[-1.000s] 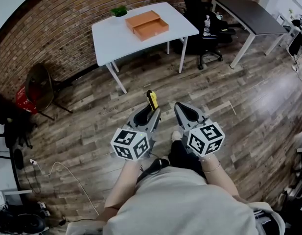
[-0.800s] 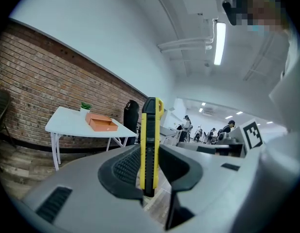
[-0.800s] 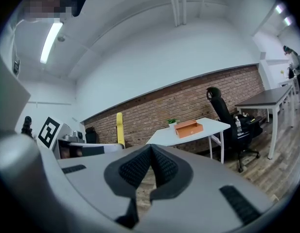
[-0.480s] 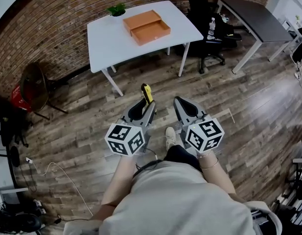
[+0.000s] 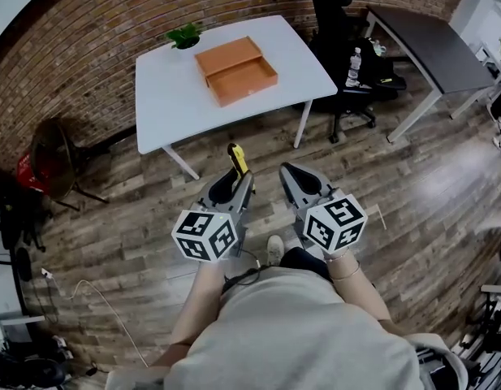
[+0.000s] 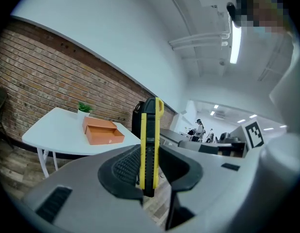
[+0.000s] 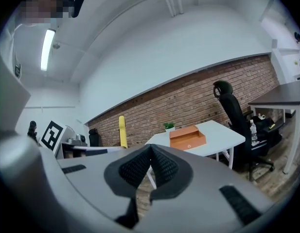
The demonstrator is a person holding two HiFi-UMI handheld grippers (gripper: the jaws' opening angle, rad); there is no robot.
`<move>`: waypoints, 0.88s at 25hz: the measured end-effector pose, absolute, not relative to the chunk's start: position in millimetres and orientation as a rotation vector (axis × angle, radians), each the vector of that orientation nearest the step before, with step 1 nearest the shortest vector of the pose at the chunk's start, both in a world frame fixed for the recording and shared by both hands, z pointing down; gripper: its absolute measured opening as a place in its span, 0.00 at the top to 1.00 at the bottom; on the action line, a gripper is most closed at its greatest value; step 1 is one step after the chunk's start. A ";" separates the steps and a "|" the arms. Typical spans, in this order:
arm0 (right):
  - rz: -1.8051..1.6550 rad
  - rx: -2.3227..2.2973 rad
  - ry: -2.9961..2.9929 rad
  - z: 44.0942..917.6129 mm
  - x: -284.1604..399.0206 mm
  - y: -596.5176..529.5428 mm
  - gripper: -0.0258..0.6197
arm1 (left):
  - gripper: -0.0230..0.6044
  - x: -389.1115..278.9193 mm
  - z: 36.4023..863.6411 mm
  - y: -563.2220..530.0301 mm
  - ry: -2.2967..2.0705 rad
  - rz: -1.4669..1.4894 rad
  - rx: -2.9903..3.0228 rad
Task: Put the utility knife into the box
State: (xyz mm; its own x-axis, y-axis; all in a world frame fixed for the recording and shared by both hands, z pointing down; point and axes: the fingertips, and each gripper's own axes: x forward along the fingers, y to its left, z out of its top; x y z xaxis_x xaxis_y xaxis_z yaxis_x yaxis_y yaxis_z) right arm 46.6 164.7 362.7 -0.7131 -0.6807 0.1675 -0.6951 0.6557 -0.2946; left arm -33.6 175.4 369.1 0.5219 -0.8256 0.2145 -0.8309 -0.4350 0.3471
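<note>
My left gripper (image 5: 234, 177) (image 6: 150, 166) is shut on a yellow and black utility knife (image 6: 150, 140) (image 5: 236, 158), which stands upright out of the jaws. The knife also shows in the right gripper view as a yellow strip (image 7: 122, 131). My right gripper (image 5: 292, 179) (image 7: 150, 168) is shut with nothing between its pads. An open orange box (image 5: 235, 70) (image 6: 102, 131) (image 7: 187, 137) lies on the white table (image 5: 173, 96) ahead, well beyond both grippers. Both grippers hang over the wood floor, short of the table.
A small potted plant (image 5: 183, 36) stands at the table's far edge by the brick wall. A black office chair (image 5: 341, 35) and a dark desk (image 5: 433, 43) are to the right. A dark chair (image 5: 59, 149) and red item sit left. Cables lie on the floor (image 5: 96, 299).
The person has walked forward: the table and box have come nearer and lower in the head view. Both grippers keep their pose, the knife still held in the left one.
</note>
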 end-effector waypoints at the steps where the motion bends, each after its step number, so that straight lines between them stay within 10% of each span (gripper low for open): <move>1: 0.524 1.160 -2.819 363.4 48.9 155.3 0.96 | 0.78 -32.2 369.4 164.8 -1.370 0.011 2.350; 22: 0.619 1.120 -2.778 390.8 75.2 76.1 0.96 | 0.78 -31.9 393.3 79.9 -1.435 0.020 2.255</move>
State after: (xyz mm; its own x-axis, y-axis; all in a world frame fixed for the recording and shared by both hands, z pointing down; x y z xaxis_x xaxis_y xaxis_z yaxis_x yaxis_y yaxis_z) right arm 75.2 76.1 390.8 -0.7288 -0.6471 0.2237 -0.6809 0.6505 -0.3365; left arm -31.9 79.9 393.3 0.4545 -0.8536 0.2547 -0.8605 -0.3467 0.3733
